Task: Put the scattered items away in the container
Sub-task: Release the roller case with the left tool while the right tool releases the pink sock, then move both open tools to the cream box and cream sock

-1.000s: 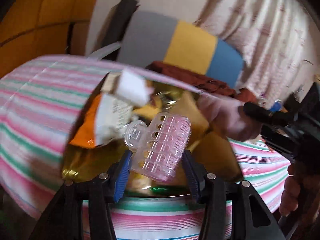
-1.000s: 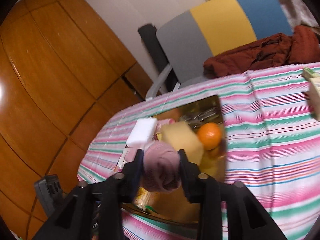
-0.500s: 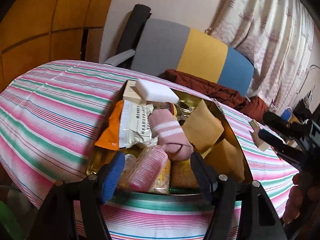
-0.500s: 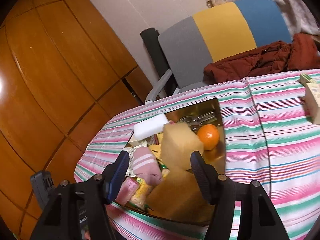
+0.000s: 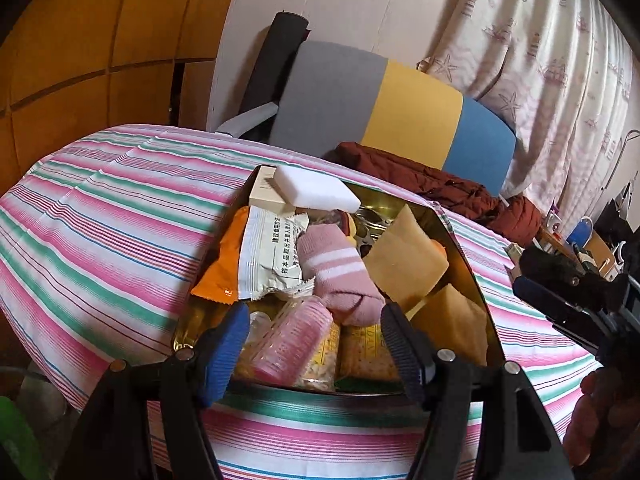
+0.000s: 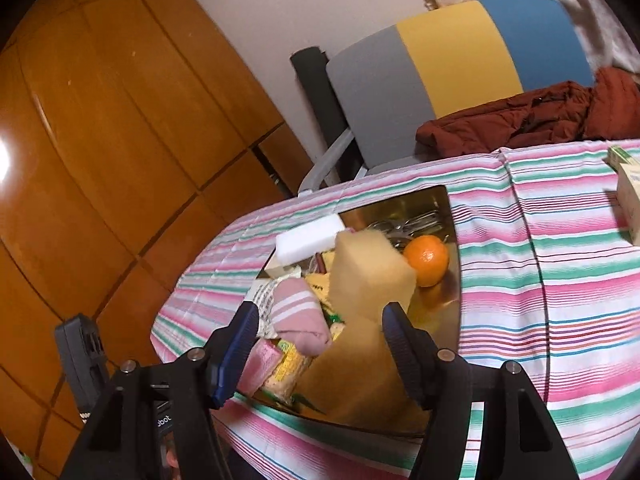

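A golden tray [image 5: 472,280] on the striped tablecloth is piled with items. Among them are a white sponge [image 5: 316,192], a snack packet [image 5: 268,256], a pink striped sock [image 5: 340,276], yellow sponges [image 5: 404,260] and a pink hair roller [image 5: 294,340]. My left gripper [image 5: 316,328] hangs open over the tray's near edge, just above the roller and not touching it. My right gripper [image 6: 320,320] is open too, with the sock [image 6: 298,316] and a yellow sponge [image 6: 372,276] lying below its fingers. An orange [image 6: 427,258] sits deeper in the tray [image 6: 452,240]. The right gripper [image 5: 526,274] also shows at the right edge of the left wrist view.
A small carton [image 6: 630,184] lies on the cloth right of the tray. Behind the table stands a grey, yellow and blue chair [image 5: 400,104] with a dark red garment [image 5: 440,184] on it. Wooden cupboard doors [image 6: 120,140] fill the left, a curtain [image 5: 540,40] the right.
The left gripper opened and let go of the pink hair roller, which now lies in the tray. The right gripper opened and dropped the pink sock onto the pile. Both drew back slightly.
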Motion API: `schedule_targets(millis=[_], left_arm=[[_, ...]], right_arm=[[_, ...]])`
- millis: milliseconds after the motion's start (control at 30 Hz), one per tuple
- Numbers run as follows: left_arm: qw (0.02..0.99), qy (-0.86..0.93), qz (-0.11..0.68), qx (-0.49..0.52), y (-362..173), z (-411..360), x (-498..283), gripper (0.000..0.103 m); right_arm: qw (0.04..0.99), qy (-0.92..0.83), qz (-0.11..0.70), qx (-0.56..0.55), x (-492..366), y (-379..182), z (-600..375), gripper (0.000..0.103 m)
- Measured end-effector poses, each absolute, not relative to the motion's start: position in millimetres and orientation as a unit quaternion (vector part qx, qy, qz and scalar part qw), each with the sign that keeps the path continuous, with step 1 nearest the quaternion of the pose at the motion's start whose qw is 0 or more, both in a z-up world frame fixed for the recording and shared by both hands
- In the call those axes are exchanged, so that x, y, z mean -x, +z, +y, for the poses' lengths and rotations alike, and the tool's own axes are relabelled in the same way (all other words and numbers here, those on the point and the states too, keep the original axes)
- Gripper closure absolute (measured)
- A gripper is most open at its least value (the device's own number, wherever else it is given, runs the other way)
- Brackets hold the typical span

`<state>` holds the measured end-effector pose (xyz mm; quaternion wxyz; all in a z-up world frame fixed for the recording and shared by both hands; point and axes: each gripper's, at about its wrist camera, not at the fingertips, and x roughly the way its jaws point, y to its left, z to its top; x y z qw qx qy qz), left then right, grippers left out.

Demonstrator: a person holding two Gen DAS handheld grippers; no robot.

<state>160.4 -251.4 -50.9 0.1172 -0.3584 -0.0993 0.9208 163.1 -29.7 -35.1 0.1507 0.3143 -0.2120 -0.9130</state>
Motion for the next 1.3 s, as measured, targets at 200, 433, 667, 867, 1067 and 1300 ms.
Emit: schedule_targets(millis=[200,433,667,867,1067,1300], left_arm=[[0.11,0.919,-0.097,0.365,-52,-252,-160,0.034],[0.11,0.914,-0.097,0.377,-55,-246,-158,0.034],[0.121,0.914,-0.086,0.377,-52,-232,-159,0.034],[0.128,0.912,-0.078,0.381,-51,-220,-160,0.034],[0.136,0.913,-0.07,0.377,-46,-209,-161,0.034],[0.142,0.913,-0.059,0.379,-43,-195,-161,0.034]], right_arm=[[0.151,-0.92,-0.162,-0.323,-164,-35,-42,0.037],[0.143,-0.923,-0.139,-0.328,-165,-35,-43,0.037],[0.126,-0.926,-0.145,-0.325,-167,-34,-28,0.037],[0.11,-0.928,-0.154,-0.321,-170,-34,-13,0.037],[0.094,-0.93,-0.164,-0.316,-174,-33,3,0.037],[0.072,-0.933,-0.168,-0.311,-179,-33,23,0.037]])
